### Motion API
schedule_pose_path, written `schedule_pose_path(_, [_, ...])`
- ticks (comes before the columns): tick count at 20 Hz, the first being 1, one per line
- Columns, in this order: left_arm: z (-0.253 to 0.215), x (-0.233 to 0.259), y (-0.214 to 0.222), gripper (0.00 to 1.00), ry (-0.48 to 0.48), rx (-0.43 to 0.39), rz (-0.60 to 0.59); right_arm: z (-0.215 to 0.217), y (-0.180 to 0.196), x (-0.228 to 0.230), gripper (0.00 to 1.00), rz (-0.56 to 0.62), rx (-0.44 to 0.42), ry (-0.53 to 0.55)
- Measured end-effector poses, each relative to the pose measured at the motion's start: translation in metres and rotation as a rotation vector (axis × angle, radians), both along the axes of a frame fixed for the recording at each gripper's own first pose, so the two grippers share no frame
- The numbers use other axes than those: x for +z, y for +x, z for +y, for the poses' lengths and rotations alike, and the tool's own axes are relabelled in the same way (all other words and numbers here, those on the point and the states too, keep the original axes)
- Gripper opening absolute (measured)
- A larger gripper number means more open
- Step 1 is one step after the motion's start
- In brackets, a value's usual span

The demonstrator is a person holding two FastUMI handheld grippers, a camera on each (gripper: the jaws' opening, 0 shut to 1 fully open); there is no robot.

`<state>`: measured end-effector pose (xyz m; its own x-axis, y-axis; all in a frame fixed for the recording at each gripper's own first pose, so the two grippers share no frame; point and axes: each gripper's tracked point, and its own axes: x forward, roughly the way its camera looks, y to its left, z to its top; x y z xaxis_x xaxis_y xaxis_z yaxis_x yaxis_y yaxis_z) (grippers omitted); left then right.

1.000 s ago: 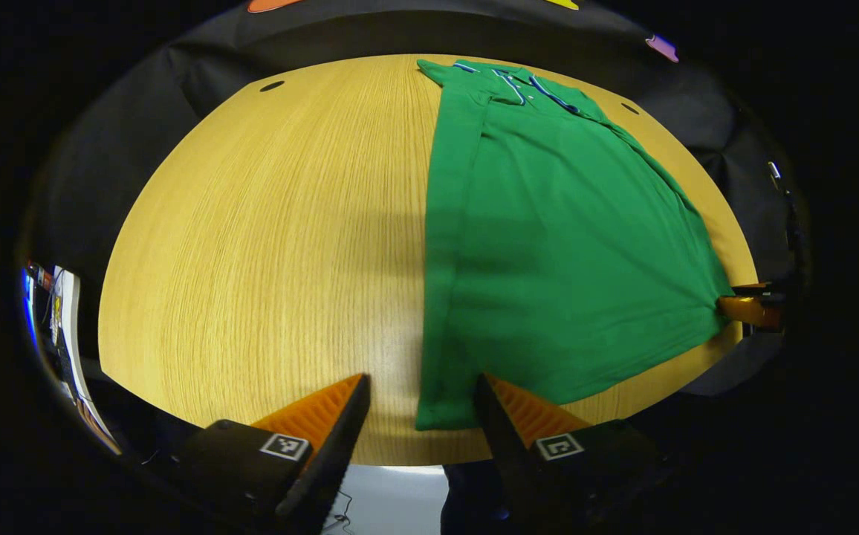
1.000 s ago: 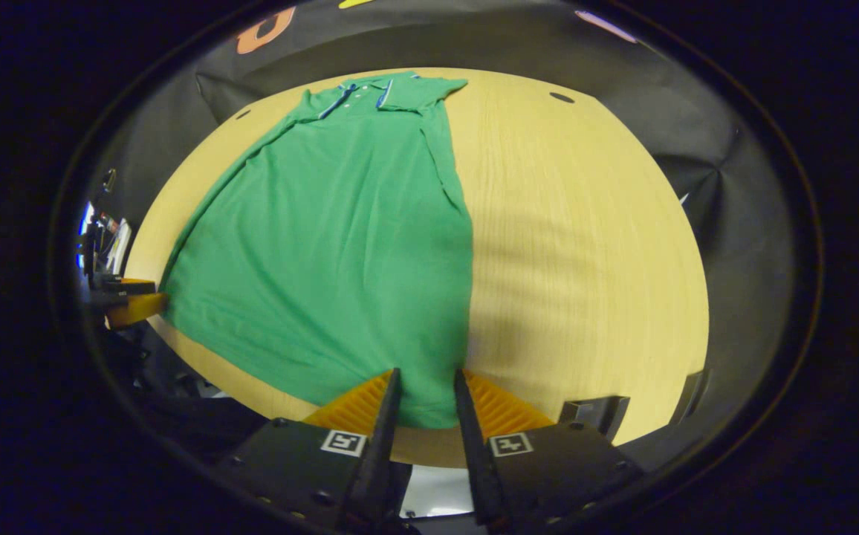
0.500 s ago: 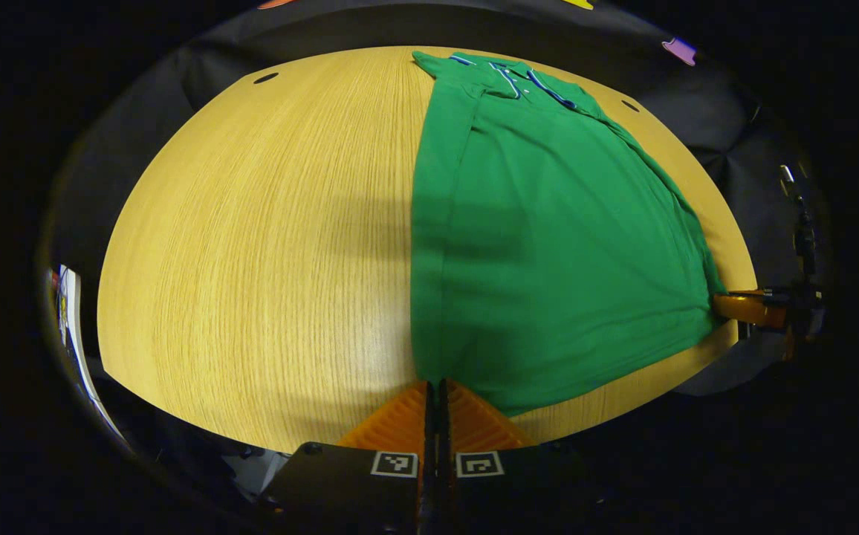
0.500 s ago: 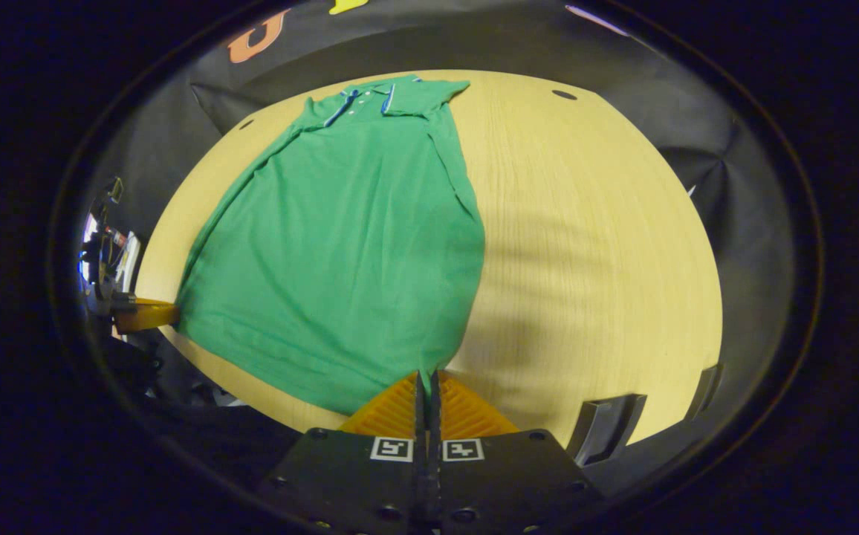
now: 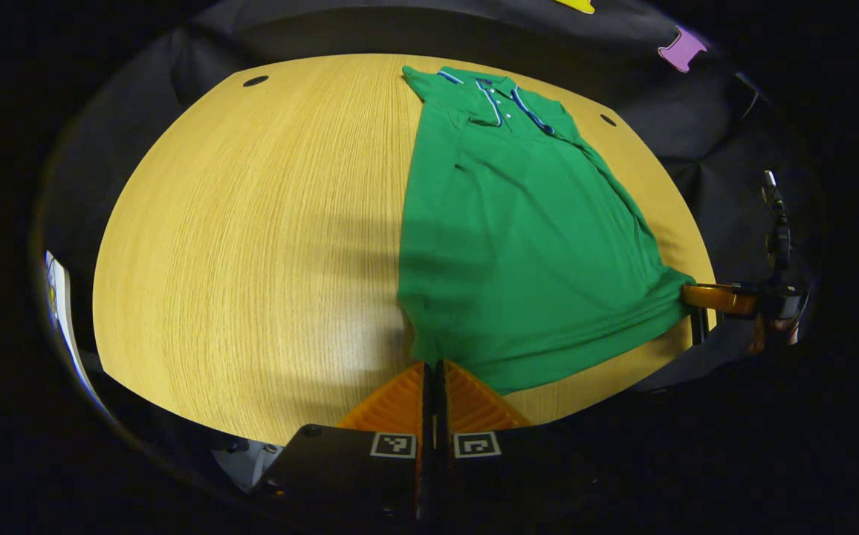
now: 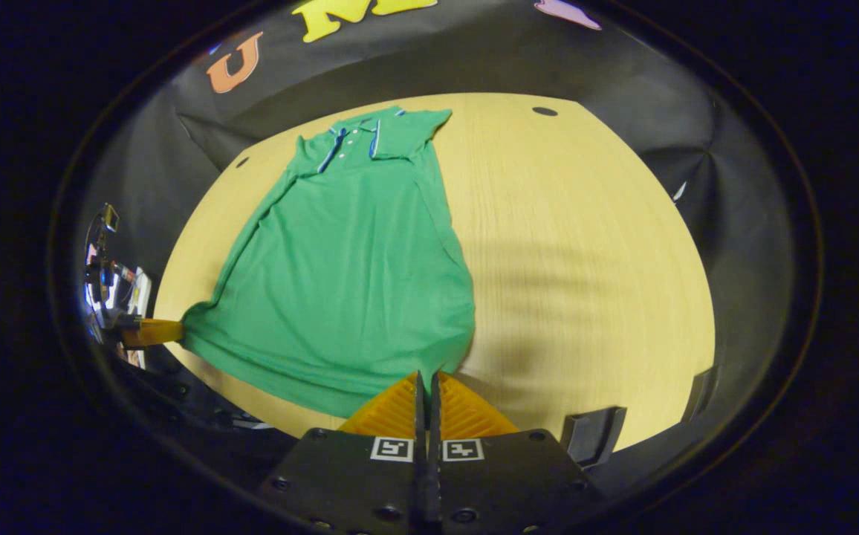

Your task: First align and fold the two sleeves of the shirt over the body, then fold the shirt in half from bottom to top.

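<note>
While the green shirt [image 5: 519, 245] lies flat on the wooden table [image 5: 251, 245], collar toward the far edge and sleeves folded in, the left gripper [image 5: 433, 365] and right gripper [image 6: 425, 377] each pinch one bottom hem corner, fingers closed on the fabric.

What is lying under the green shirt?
The green shirt lies on the wooden table. Its hem corners are pinched by the left hand-held gripper and right hand-held gripper. Whatever it covers stays hidden.
</note>
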<state>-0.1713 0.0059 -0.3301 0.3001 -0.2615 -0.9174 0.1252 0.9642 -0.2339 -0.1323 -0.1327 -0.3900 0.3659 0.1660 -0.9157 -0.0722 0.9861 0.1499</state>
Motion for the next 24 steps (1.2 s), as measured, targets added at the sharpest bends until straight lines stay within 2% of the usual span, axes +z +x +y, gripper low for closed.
schedule_pose_path(10, [-0.014,0.048,0.080,0.06,-0.019,-0.040,-0.202,0.002,0.064,0.051,0.00,-0.139,-0.010,0.021])
schedule_pose_path(17, [-0.022,0.080,0.123,0.05,-0.042,-0.023,-0.307,0.005,0.100,0.081,0.00,-0.211,-0.031,0.067])
schedule_pose_path(24, [-0.028,0.102,0.180,0.06,-0.039,-0.012,-0.409,0.002,0.155,0.107,0.00,-0.301,-0.037,0.079])
